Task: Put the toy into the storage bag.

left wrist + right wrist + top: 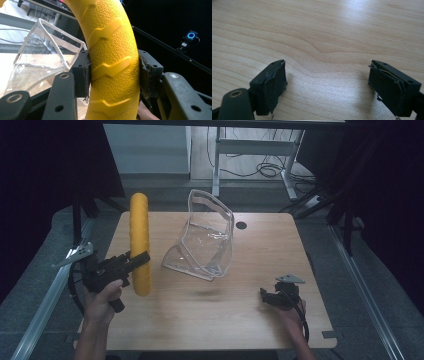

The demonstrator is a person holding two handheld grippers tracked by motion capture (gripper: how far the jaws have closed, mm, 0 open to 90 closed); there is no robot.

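Ring (139,243), clamped upright by the left tool (134,261), could topple the bag (206,238); right tool (272,296) gapes empty.

Clear bag (207,240) mid-table; open tabletop (200,320) toward the person.

Fingers (81,75) clamp yellow ring (112,55) (textured).

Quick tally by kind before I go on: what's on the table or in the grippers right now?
Yellow ring, held upright in the left gripper: 1
Clear plastic bag, standing open on the table: 1
Grippers, the left one and the right gripper open over bare wood: 2
Total: 4
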